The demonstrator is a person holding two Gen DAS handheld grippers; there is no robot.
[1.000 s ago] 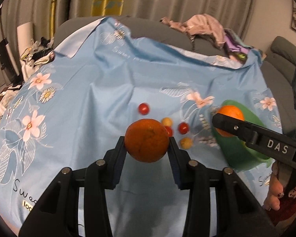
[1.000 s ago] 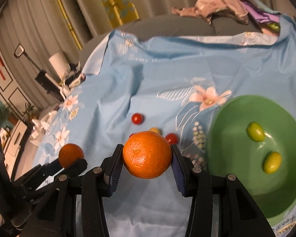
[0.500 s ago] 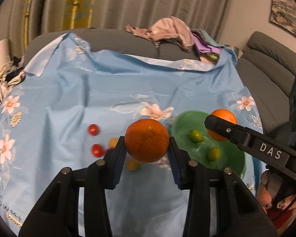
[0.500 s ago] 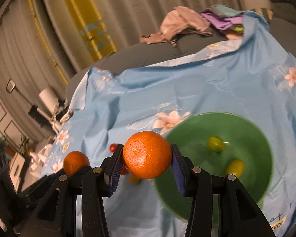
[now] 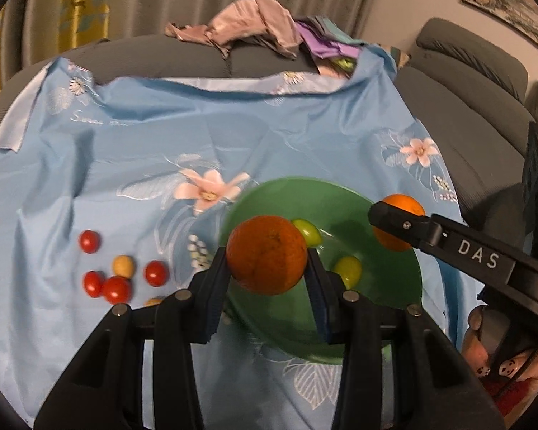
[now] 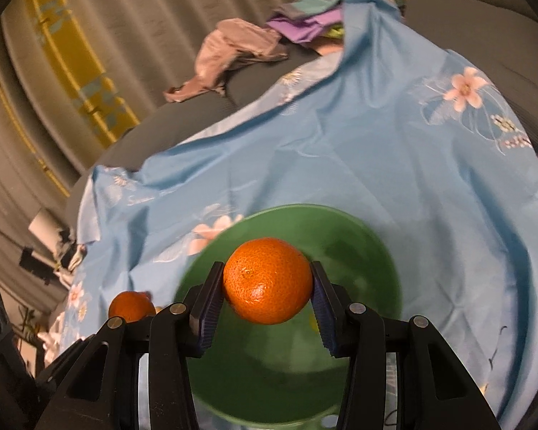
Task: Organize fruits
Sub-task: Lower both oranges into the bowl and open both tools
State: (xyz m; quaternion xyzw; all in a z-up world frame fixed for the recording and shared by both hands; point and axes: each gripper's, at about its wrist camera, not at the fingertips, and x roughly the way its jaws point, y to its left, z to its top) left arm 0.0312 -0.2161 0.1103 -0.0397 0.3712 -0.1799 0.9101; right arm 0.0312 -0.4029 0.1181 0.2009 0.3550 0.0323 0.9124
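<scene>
My left gripper (image 5: 267,267) is shut on an orange (image 5: 267,254) and holds it above the near left part of the green bowl (image 5: 340,193). My right gripper (image 6: 267,294) is shut on a second orange (image 6: 267,281) above the same bowl (image 6: 373,236); that orange also shows in the left wrist view (image 5: 403,204) over the bowl's right rim. Two yellow-green fruits (image 5: 348,268) lie in the bowl. Several red cherry tomatoes (image 5: 116,288) and a small yellow one (image 5: 122,265) lie on the blue cloth left of the bowl.
A blue floral cloth (image 5: 161,136) covers a grey sofa. A heap of clothes (image 5: 254,25) lies on the backrest behind. Grey sofa cushions (image 5: 466,107) rise at the right. Curtains hang behind.
Both grippers have moved right with their oranges, from over the cherry tomatoes to above the green bowl. The bowl now sits under both oranges.
</scene>
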